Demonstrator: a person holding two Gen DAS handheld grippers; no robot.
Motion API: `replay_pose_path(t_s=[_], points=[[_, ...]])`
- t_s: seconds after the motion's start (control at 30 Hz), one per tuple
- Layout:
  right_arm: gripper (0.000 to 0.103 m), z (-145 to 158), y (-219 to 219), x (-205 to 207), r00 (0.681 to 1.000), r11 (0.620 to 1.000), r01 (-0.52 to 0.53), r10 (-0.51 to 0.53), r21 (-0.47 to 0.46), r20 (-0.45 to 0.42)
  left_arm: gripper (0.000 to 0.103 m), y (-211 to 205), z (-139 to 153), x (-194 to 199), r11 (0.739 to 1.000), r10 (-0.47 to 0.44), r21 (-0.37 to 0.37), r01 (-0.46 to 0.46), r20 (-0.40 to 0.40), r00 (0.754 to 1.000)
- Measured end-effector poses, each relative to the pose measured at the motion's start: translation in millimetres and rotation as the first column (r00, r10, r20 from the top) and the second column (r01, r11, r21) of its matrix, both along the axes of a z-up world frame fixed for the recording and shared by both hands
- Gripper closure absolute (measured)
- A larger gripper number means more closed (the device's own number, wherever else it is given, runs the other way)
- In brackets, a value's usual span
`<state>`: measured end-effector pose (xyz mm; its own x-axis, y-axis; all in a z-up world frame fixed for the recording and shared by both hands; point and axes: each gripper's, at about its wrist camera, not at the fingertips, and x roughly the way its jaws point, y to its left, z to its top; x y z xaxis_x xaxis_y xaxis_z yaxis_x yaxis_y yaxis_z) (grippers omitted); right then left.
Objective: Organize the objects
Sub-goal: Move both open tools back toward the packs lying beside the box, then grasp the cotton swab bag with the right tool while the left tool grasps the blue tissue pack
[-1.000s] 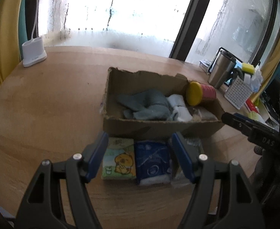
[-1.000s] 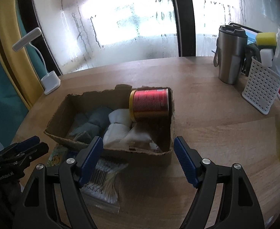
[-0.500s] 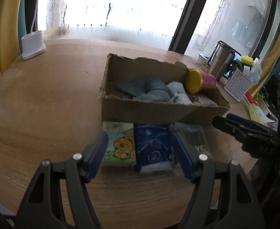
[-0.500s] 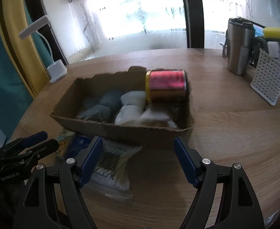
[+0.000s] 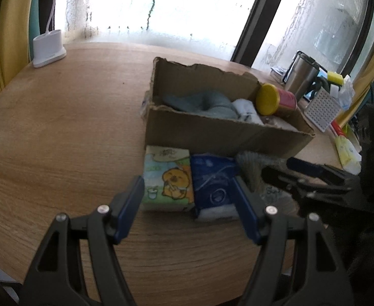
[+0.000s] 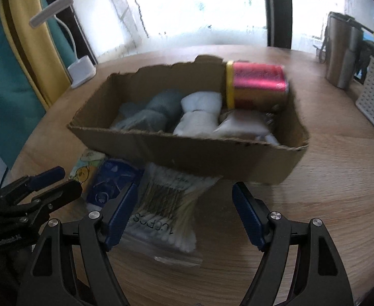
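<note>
Both cameras sit low over the round wooden table (image 5: 59, 132), each looking forward between its own pair of blue-padded fingers toward the window. The left one stands near the packets lying in front of the cardboard box (image 5: 212, 132), seeing the box from its left front corner. The right one looks at the same box (image 6: 187, 153) from close by, more head-on. Both share the box, the packets, and the steel mug (image 6: 339, 51); each catches the other gripper at its edge.
</note>
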<state>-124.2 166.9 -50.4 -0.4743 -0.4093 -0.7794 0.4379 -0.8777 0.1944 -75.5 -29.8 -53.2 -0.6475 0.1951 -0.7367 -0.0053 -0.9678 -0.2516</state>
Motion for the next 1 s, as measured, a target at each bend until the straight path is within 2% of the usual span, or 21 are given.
replay_pose_path(t_s=[0.2, 0.67, 0.83, 1.0], points=[[0.024, -10, 1, -3, 1.0, 1.0, -0.002, 0.002, 0.014, 0.019, 0.032, 9, -2, -2, 1.0, -0.013, -0.004, 0.014, 0.01, 1.0], [0.024, -18, 48, -2, 0.998, 0.998, 0.053, -0.052, -0.03, 0.028, 0.032, 47, 6, -8, 0.997, -0.062, -0.048, 0.062, -0.001, 0.998], [0.024, -20, 60, -5, 0.997, 0.997, 0.067, -0.066, -0.044, 0.032, 0.032, 54, -1, -18, 0.996, -0.088, -0.005, 0.088, 0.027, 0.996], [0.024, -19, 65, -6, 0.998, 0.997, 0.063, -0.062, -0.042, 0.03, 0.032, 55, -12, -27, 0.995, -0.077, -0.057, 0.081, 0.071, 0.994]])
